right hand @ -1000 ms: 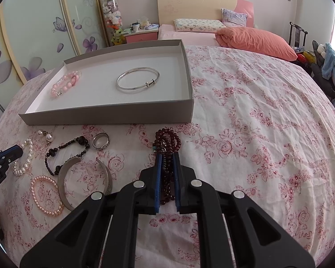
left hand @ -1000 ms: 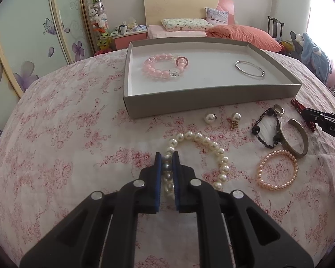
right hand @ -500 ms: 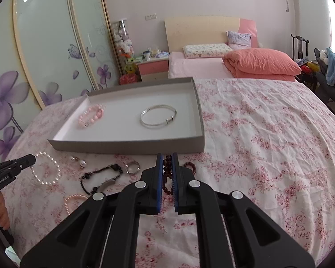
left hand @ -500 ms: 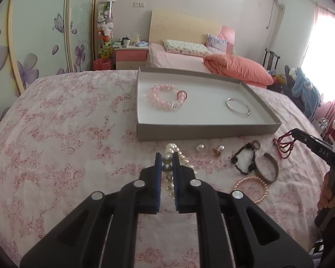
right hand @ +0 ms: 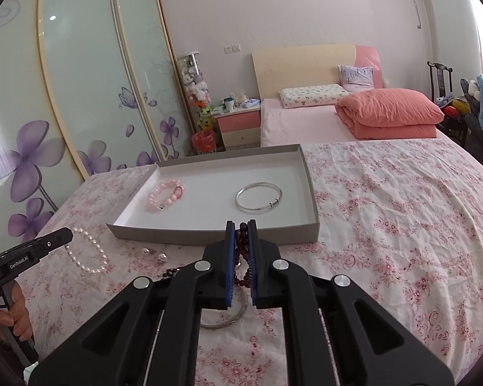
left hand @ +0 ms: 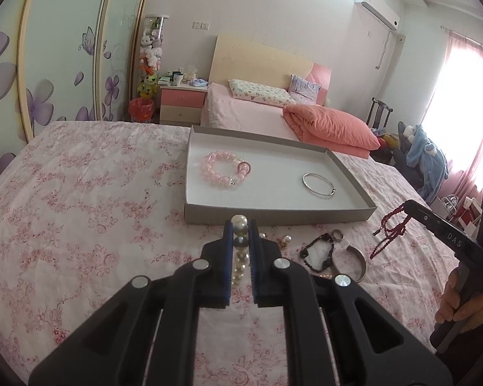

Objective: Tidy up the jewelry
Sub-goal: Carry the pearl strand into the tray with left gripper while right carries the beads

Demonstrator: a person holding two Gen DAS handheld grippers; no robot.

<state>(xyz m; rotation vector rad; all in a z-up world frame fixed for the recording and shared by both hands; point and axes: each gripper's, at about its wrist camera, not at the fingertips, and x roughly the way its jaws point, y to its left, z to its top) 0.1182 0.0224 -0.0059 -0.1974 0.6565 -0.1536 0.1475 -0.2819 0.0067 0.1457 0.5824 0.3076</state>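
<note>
Two claws each carry a piece above the floral bed. Nearest, the left claw pinches a white pearl bracelet; the right claw pinches a dark red bead string. Farther on, the grey tray holds a pink bracelet and silver bangle. Likely next: reach over the tray's near wall, then release.
</note>
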